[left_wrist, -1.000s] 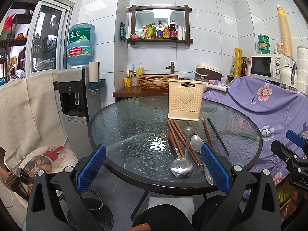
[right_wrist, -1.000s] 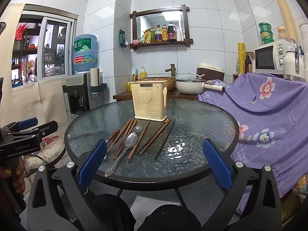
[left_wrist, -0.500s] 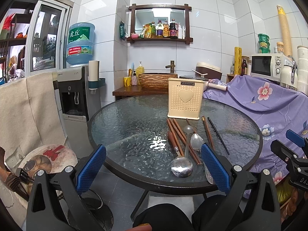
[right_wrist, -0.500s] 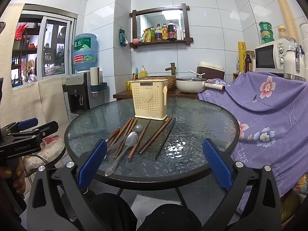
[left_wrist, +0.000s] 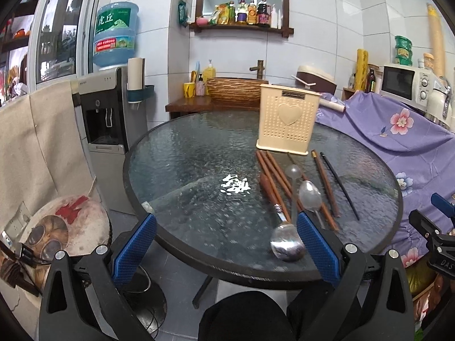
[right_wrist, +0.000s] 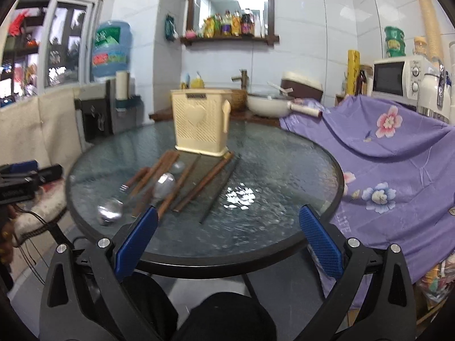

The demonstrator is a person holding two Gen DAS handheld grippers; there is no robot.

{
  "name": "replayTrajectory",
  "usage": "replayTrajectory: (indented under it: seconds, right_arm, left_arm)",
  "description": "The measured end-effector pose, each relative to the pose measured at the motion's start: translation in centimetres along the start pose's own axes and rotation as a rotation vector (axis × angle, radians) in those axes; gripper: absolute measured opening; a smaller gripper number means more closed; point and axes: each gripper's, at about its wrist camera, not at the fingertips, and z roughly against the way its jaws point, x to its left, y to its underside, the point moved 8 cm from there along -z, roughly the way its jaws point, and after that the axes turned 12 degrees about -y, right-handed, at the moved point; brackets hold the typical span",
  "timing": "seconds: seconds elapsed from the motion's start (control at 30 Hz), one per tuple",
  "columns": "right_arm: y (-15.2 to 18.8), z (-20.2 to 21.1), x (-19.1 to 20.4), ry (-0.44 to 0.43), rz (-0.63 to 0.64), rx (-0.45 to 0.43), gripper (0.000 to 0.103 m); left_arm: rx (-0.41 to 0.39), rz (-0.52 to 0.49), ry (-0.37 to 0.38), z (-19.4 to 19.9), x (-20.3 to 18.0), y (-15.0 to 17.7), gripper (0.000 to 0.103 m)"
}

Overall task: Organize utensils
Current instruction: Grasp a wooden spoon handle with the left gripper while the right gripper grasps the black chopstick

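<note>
white-tiled kitchen walls are surrounding a round glass tabletop [left_wrist: 182,153], which is carrying everything within reach. a cream utensil caddy [left_wrist: 285,119] is standing upright at the far side, likely the destination. brown chopsticks [left_wrist: 273,170], a black chopstick [left_wrist: 339,184], a ladle [left_wrist: 285,245] and spoons [left_wrist: 310,193] are lying loose before it. left hand-held gripper [left_wrist: 226,251] and right hand-held gripper [right_wrist: 227,241] are hovering wide apart, gripping nothing.

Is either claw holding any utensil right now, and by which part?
Nothing is held. The left claw and right claw are both open, short of the utensils.
</note>
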Motion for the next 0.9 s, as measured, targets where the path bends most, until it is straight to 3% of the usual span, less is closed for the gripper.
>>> replayTrajectory:
  seconds: [0.17,0.33,0.53,0.57,0.9]
  right_arm:
    - [-0.9,-4.0,-3.9,-0.008,-0.120,0.098,0.096]
    - [-2.4,-9.0,-4.9,-0.066,-0.163,0.203,0.069]
    - [-3.7,-14.1,-3.4,-0.094,-0.116,0.305,0.054]
    - [-3.8,-14.8,-3.4,-0.088,-0.113,0.317,0.048]
    - [-3.6,-21.6,-4.5,-0.070,-0.180,0.450,0.034]
  left_arm:
    - [0.082,0.005,0.003,-3.7,0.4,-1.4,0.094]
    - [0.189,-0.005,0.042,-7.2,-0.8,-2.2,0.073]
    - [0.303,-0.014,0.136,-9.9,-3.7,-2.5,0.055]
    - [0.322,-0.028,0.145,-10.5,-4.4,-2.4,0.054]
    - [0.386,-0.057,0.168,-13.1,-6.8,-2.0,0.051]
